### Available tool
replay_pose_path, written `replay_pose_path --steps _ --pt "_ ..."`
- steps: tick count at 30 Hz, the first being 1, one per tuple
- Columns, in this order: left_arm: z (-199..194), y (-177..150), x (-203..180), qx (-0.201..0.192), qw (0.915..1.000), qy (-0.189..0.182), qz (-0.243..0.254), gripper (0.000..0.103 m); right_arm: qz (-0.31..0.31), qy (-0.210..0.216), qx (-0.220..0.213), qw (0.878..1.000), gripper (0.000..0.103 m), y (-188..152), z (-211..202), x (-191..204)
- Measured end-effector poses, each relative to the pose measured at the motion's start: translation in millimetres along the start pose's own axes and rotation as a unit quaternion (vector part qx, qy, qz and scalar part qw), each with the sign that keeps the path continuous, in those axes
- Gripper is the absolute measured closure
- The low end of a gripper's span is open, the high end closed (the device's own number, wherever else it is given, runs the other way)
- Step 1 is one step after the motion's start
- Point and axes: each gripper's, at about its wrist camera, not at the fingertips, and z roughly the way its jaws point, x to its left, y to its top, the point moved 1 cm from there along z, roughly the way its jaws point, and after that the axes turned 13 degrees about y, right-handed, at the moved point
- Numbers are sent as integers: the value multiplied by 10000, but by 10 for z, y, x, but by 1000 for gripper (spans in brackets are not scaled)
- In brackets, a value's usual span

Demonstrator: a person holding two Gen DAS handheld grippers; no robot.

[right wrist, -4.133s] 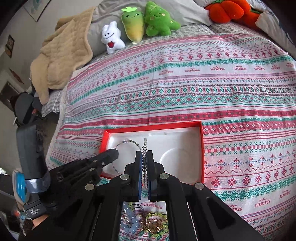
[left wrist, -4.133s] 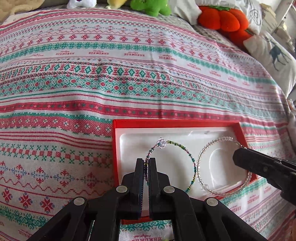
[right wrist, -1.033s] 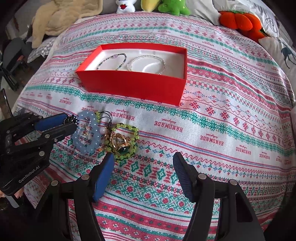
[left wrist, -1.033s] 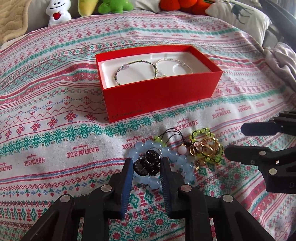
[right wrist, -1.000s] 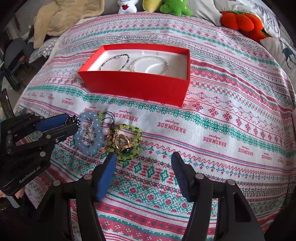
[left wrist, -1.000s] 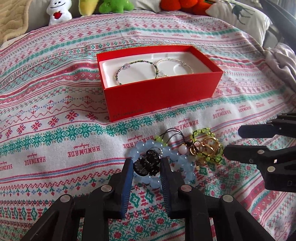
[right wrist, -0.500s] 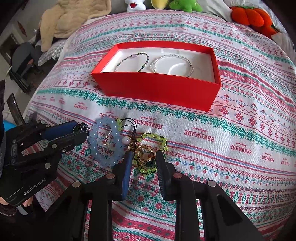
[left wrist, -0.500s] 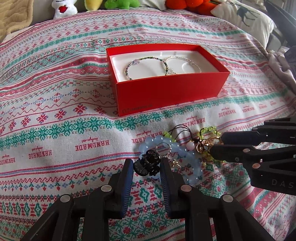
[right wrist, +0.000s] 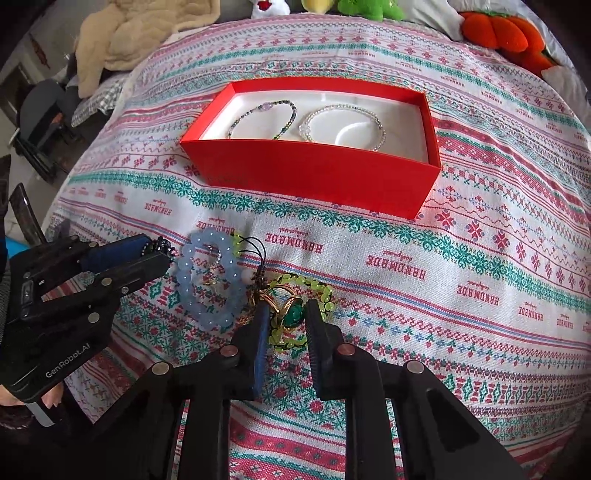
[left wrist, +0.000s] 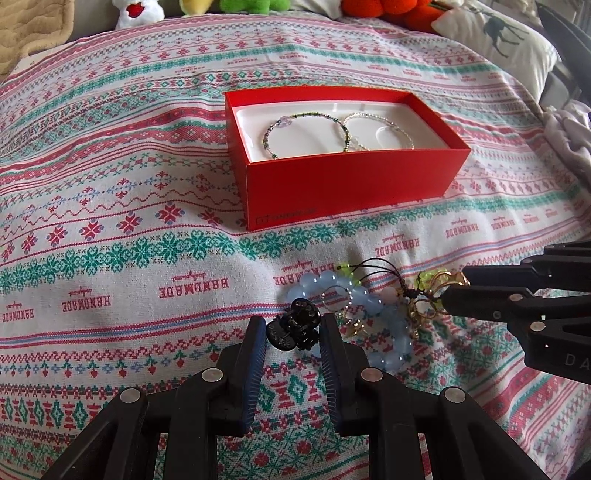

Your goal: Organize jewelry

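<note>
Now, left claw (left wrist: 293, 334): clenched on a small black hair clip (left wrist: 294, 329), which sat between its two fingers, just above the patterned bedspread (left wrist: 110, 258)
Right claw (right wrist: 284, 317): closed in around a gold ring with a green stone (right wrist: 291, 311); both fingers seemed to touch it, though a firm grip could not be told for sure
Green bead bracelet (right wrist: 314, 288): lay on the bedspread, looped around the ring and partly under the right claw's fingertips
Blue bead bracelet (right wrist: 207, 280): lay flat between the two claws, just beside the hair clip and the left claw's tips
Black cords (right wrist: 255, 251): ran from the blue bracelet toward the ring pile
Red box (left wrist: 351, 184): stood open on the bedspread beyond the loose pile, well apart from both claws
Inside the box: a dark beaded bracelet (left wrist: 306, 133) on the left and a clear beaded bracelet (left wrist: 380, 129) on the right, touching each other on the white lining
Far edge: plush toys (right wrist: 365, 9) and an orange pumpkin cushion (right wrist: 502, 31) sat at the head of the bed
</note>
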Motion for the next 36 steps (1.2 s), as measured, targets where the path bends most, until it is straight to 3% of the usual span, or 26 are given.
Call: replay_pose_path --steps 13,18,20,25,29,36 --pt "-62 55 0 -57 10000 -28 -23 79 468 583 -412 9964 83 39 -373 -123" --pt "-62 51 -2 -48 10000 -20 -19 79 182 40 -694 9974 83 89 -473 -102" --pt "-54 54 -13 -31 10000 -17 -12 79 145 -69 -578 9982 82 88 -401 -129" --pt "-38 52 -17 -12 10000 -18 -13 79 761 444 38 9961 80 14 -195 -320" --pt "-32 51 -13 -4 10000 -25 -33 79 919 542 -79 9943 63 25 -258 -385" --pt "-24 38 -23 6 10000 -12 -20 79 939 535 21 9941 62 8 -198 -384"
